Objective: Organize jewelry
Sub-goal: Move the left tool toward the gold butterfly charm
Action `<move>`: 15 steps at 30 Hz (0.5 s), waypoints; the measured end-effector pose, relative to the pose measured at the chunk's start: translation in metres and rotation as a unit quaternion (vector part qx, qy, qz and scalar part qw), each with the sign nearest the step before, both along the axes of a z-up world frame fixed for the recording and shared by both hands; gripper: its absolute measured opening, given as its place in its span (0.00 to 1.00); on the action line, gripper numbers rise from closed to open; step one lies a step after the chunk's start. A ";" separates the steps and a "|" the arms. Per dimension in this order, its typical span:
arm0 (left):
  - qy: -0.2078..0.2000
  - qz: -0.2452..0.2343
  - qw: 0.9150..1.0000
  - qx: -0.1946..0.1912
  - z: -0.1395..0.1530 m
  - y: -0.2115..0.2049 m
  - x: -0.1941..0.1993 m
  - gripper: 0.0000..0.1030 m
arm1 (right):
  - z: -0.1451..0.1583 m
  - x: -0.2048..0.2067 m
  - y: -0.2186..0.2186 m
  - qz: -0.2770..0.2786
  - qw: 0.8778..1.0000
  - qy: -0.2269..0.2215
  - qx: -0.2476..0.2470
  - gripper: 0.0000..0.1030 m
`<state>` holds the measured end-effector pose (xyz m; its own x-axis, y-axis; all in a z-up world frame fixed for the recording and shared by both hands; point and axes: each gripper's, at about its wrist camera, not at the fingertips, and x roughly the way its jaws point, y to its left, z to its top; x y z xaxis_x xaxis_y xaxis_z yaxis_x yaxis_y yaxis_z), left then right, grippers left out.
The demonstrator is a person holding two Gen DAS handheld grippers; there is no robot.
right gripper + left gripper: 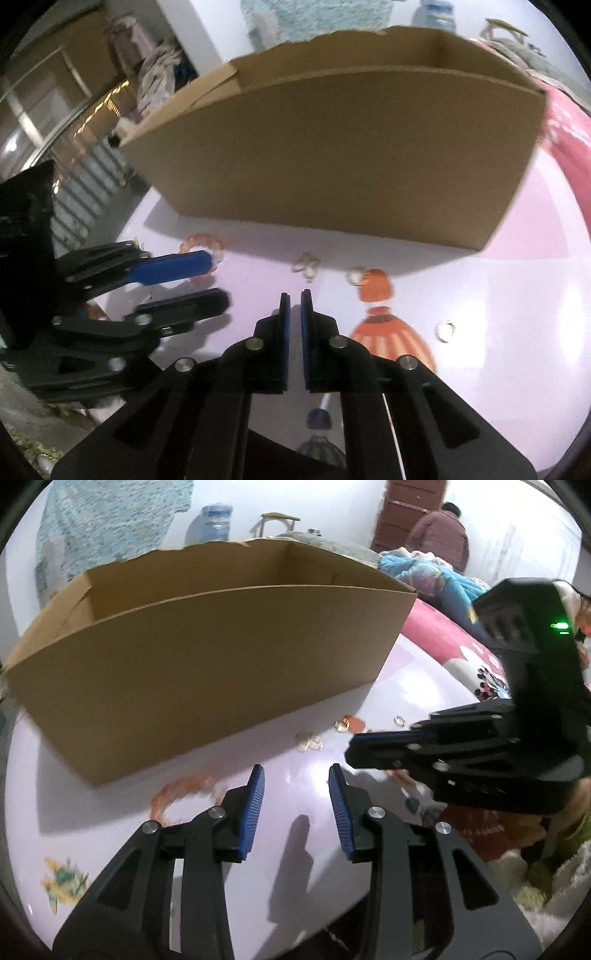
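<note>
An open cardboard box (207,672) stands on the pale pink cloth; it also shows in the right wrist view (332,155). An orange bead bracelet (181,794) lies in front of the box, left of my left gripper (296,773), which is open and empty. It also shows in the right wrist view (202,245), partly behind the left gripper (218,282). A clear earring cluster (306,266), a gold ring (355,277) and a small ring (446,329) lie near the box. My right gripper (294,295) is nearly closed, with nothing seen between its pads.
The cloth (517,295) has an orange printed figure (388,332). A person (439,535) sits by a door at the far right. Bedding (436,576) lies behind the box. A water jug (212,522) stands at the back.
</note>
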<state>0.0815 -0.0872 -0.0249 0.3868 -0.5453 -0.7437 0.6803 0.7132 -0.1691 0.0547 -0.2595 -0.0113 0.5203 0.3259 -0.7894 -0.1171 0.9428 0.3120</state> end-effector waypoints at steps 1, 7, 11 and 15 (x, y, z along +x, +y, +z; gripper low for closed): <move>0.000 -0.004 1.000 0.001 -0.001 -0.005 0.003 0.34 | 0.002 -0.002 -0.002 -0.003 1.000 -0.003 0.003 0.06; -0.010 -0.019 0.999 0.024 -0.011 -0.034 0.018 0.34 | 0.009 -0.011 -0.015 -0.011 1.000 -0.020 0.016 0.06; -0.015 -0.031 0.998 0.044 -0.017 -0.041 0.021 0.34 | 0.009 -0.013 -0.024 -0.015 0.999 -0.025 0.025 0.06; -0.030 -0.047 0.997 0.059 -0.017 -0.045 0.021 0.34 | 0.004 -0.011 -0.025 -0.022 0.999 -0.024 0.035 0.06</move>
